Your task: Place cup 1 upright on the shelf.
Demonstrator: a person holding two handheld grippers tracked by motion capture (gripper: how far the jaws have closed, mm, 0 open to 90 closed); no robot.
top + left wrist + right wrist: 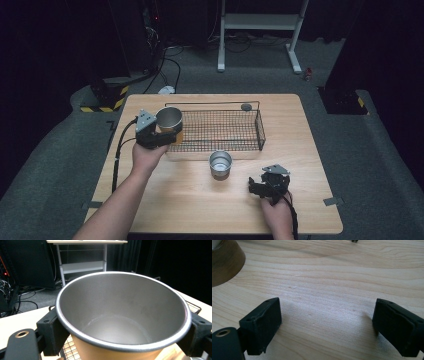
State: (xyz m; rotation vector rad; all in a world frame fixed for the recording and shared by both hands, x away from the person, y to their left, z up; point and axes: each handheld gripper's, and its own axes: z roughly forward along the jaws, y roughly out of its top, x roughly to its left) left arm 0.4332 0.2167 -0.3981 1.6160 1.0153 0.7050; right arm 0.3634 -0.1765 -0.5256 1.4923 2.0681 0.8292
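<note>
My left gripper is shut on a metal cup with an orange-tan outer wall, held upright over the left end of the black wire basket. In the left gripper view the cup is empty, its rim gripped between the two black pads. A second steel cup stands on the table in front of the basket. My right gripper rests low near the table's front right, open; its pads are spread over bare wood with nothing between them.
The wooden table carries the basket at the back centre, with a small dark round thing by its far rim. The brown base of a cup sits at the upper left of the right gripper view. Cables and a white stand lie on the floor beyond.
</note>
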